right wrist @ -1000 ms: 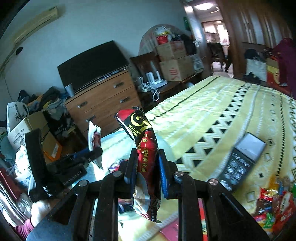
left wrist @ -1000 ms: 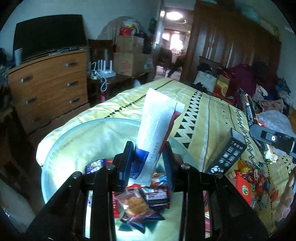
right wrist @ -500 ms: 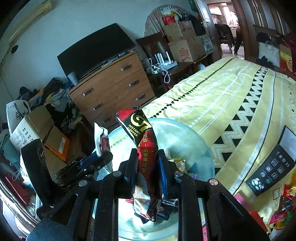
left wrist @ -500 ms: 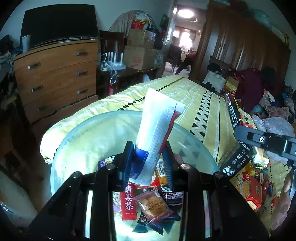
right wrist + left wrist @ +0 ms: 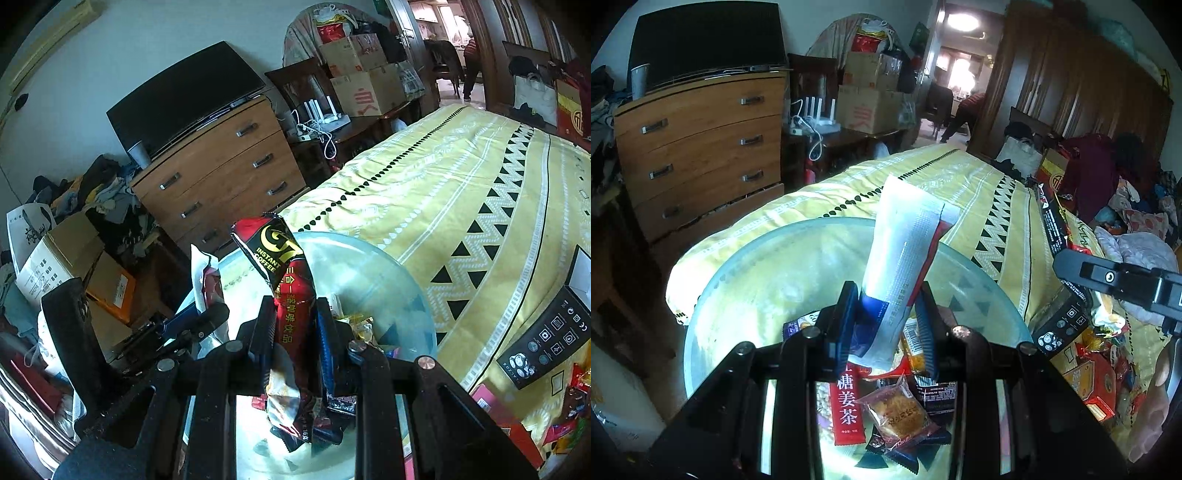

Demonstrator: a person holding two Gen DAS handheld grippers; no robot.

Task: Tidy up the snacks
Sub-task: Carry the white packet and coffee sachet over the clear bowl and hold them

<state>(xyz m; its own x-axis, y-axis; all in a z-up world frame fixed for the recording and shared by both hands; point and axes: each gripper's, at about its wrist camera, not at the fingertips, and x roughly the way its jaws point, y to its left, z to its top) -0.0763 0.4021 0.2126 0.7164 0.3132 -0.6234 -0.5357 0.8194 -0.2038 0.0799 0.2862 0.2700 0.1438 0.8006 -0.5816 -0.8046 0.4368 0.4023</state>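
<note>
Left wrist: white sachet [image 5: 905,258] above glass bowl [image 5: 738,266]

The bowl [image 5: 746,266] is clear, smooth and glossy, glass or plastic. The white sachet [image 5: 905,254] has a matt, paper-like face. The coffee sachet [image 5: 284,280] is shiny crinkled foil film. The pastry wrapper [image 5: 899,411] is transparent glossy plastic. The bedspread [image 5: 443,192] is matt printed cloth. The dresser [image 5: 698,147] is satin wood-grain with metal handles. The gripper frames are matt black plastic.
</note>
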